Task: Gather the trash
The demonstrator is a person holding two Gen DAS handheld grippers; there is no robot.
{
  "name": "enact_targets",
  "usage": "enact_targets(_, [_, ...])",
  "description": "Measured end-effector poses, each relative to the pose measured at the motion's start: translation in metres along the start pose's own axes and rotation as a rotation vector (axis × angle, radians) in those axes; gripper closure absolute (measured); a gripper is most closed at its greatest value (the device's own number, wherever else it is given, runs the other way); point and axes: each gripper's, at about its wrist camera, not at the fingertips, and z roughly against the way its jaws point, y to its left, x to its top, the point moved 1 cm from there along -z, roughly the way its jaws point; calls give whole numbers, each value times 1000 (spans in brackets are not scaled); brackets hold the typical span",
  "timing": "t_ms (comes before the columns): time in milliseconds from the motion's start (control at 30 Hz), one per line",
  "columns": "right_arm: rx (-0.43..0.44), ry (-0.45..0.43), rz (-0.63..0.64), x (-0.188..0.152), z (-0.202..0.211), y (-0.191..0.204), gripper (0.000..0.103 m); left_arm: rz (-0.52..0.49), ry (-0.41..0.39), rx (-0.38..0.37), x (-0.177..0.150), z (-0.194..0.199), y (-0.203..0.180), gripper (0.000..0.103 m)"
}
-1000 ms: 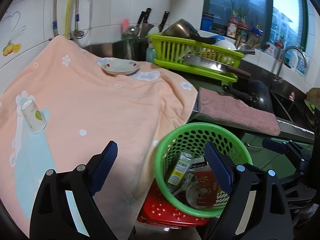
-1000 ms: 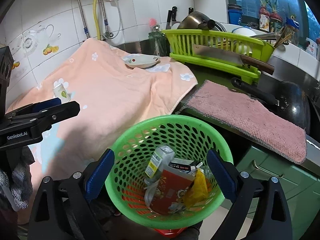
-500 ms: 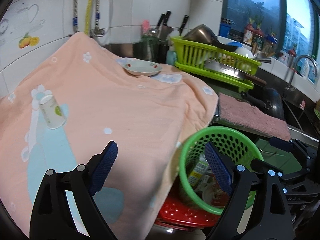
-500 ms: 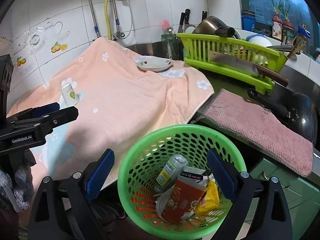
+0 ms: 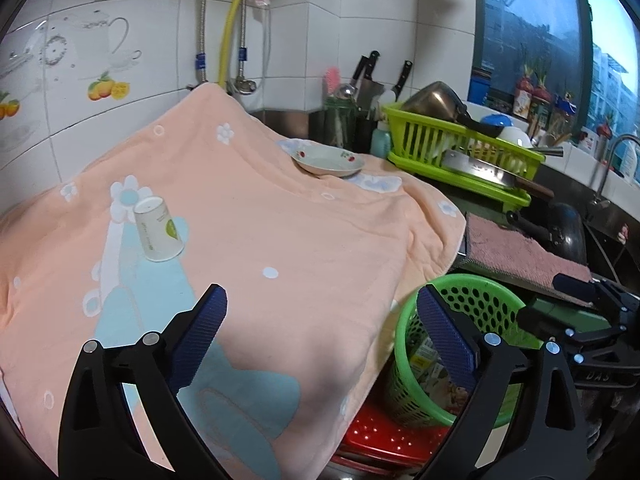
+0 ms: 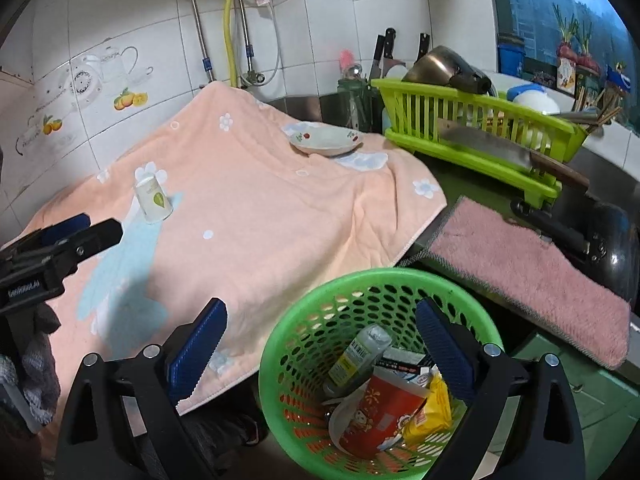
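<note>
A white paper cup (image 5: pixel 157 229) with a green leaf print lies tilted on the peach towel (image 5: pixel 280 240); it also shows in the right wrist view (image 6: pixel 152 201). A green mesh basket (image 6: pixel 304 344) holds several pieces of trash: a small bottle (image 6: pixel 358 354), a red cup (image 6: pixel 380 416), a yellow packet (image 6: pixel 430 410). The basket also shows in the left wrist view (image 5: pixel 404 356). My left gripper (image 5: pixel 320 332) is open and empty over the towel, short of the cup. My right gripper (image 6: pixel 320 336) is open and empty above the basket.
A white dish (image 5: pixel 327 162) sits at the towel's far edge. A lime dish rack (image 5: pixel 460 152) with a cleaver and pot stands behind. A pink mat (image 6: pixel 528 276) and a black pan (image 6: pixel 612 240) lie right. A red stool (image 5: pixel 384 436) sits under the basket.
My left gripper has swung left and up from the basket toward the towel and the paper cup. The right gripper has risen slightly and stays over the basket.
</note>
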Motion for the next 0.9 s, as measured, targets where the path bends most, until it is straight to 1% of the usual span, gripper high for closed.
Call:
enact_targets(167, [-5, -16, 9, 4, 6, 5, 10, 2, -11, 19, -4, 6, 3, 5])
enact_targets(467, [-18, -16, 15, 2, 7, 8, 10, 33, -8, 25, -9, 9, 12, 5])
enact_targets(900, [-14, -12, 8, -1, 6, 9, 10, 33, -4, 39, -12, 8, 14, 5])
